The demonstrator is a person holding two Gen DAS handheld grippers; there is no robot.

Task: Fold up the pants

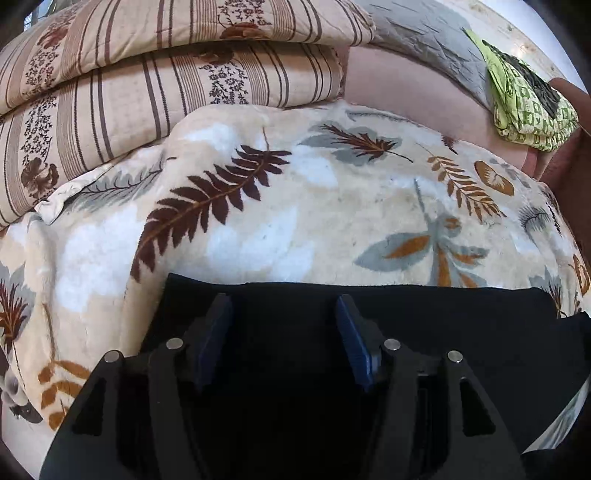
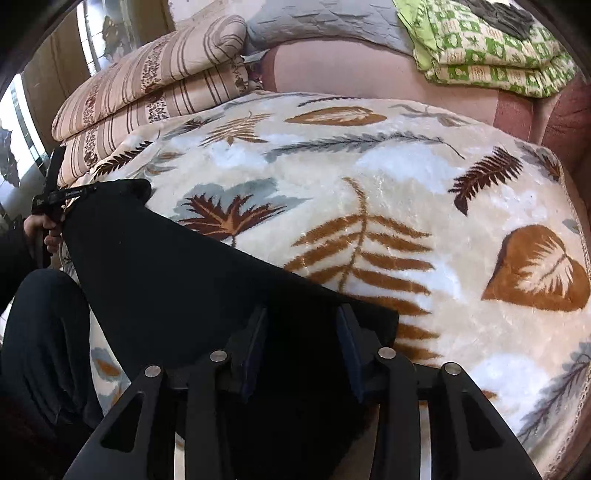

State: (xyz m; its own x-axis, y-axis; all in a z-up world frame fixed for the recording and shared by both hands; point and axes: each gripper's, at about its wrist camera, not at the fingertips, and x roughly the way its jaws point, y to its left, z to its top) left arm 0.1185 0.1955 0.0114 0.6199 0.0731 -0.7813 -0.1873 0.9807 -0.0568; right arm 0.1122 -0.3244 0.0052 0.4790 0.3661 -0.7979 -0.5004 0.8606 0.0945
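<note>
The black pants [image 1: 424, 317] lie flat on the cream leaf-print blanket [image 1: 314, 206], near its front edge. In the left wrist view my left gripper [image 1: 283, 306] hangs over the pants' far edge with its blue-padded jaws wide apart and nothing between them. In the right wrist view the pants [image 2: 177, 266] run from my right gripper [image 2: 301, 317] out to the left, where the left gripper [image 2: 55, 206] and the hand holding it show. The right jaws stand apart over the pants' near corner.
A folded striped floral quilt [image 1: 129, 85] is stacked at the back left of the bed. A green patterned cloth [image 2: 491, 51] and a grey quilted cover [image 2: 325, 18] lie at the back right. The blanket [image 2: 424, 206] spreads right of the pants.
</note>
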